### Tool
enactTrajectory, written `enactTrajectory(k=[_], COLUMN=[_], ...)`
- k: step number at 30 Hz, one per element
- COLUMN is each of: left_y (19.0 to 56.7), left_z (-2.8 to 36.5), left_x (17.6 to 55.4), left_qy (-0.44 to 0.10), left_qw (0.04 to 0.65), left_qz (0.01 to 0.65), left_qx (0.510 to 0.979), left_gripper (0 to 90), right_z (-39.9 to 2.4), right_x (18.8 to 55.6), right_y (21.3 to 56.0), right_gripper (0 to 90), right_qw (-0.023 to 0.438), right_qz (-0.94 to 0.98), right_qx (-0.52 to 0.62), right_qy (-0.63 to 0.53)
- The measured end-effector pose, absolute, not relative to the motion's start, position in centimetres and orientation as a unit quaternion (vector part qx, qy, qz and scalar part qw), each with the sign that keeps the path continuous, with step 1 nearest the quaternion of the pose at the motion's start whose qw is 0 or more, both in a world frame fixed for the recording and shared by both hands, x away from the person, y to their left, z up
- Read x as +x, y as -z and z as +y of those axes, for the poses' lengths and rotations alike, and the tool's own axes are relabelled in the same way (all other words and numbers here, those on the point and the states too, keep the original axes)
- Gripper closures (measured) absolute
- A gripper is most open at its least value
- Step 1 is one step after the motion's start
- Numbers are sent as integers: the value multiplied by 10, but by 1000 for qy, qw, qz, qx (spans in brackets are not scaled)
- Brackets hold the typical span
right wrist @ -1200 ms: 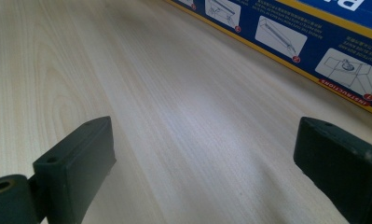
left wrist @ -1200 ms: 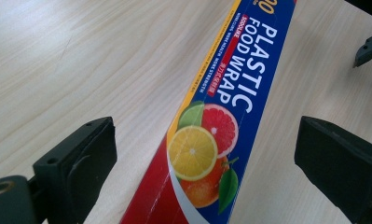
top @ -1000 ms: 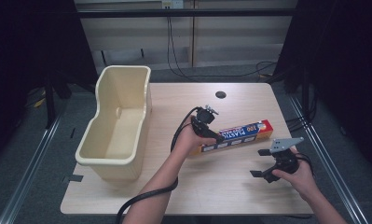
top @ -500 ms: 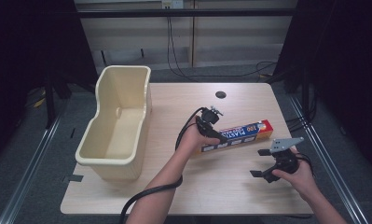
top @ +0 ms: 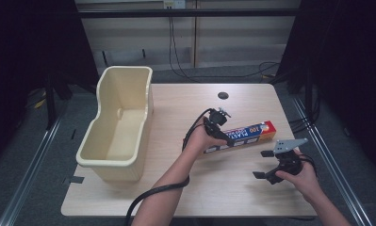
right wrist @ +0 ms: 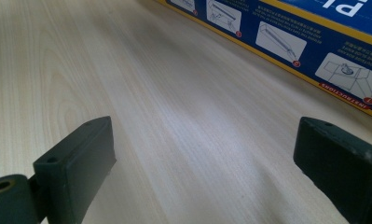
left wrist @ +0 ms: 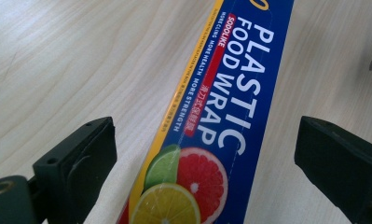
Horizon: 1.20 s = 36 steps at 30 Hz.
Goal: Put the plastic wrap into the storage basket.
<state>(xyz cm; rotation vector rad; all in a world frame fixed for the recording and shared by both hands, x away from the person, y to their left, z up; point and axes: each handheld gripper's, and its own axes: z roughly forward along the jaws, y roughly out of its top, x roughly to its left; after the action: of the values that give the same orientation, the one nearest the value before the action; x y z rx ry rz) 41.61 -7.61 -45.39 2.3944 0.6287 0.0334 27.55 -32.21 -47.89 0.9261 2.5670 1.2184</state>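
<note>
On the wooden table point(top: 176, 188), beige bin point(top: 117, 127) left, plastic wrap box point(top: 242, 136) lying flat mid-right. Left gripper point(left wrist: 204, 154) straddles box, jaws wide, gripping nothing. Right gripper point(top: 270, 165) open, idle nearby. Judged: grasp pending; next, lower and close.

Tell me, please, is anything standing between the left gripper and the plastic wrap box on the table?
Nothing visible does. In the left gripper view, the left gripper has its jaws open on either side of the plastic wrap box, with bare table around it. The right gripper is apart, nearer the person.
</note>
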Motion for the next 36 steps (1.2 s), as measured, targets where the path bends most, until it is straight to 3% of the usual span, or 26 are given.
enactTrajectory(k=[7, 18, 22, 26, 36], left_y=[458, 459, 458, 456, 451], left_z=[-81, -80, -78, -75, -52], left_x=[414, 411, 410, 406, 400], left_qy=[-2, -30, -36, -38, -28], left_qw=[323, 298, 288, 274, 250], left_qz=[241, 223, 209, 208, 239], left_qx=[915, 928, 934, 938, 938], left_gripper=[80, 272, 284, 355, 384], right_z=[-323, -322, -323, -322, -321], right_x=[275, 275, 276, 276, 276], right_y=[479, 478, 478, 478, 478], right_gripper=[50, 48, 48, 48, 48], right_qw=[74, 75, 75, 74, 76], right_qz=[855, 855, 855, 855, 854], right_qx=[314, 312, 311, 312, 313], right_qy=[-406, -408, -408, -408, -409])
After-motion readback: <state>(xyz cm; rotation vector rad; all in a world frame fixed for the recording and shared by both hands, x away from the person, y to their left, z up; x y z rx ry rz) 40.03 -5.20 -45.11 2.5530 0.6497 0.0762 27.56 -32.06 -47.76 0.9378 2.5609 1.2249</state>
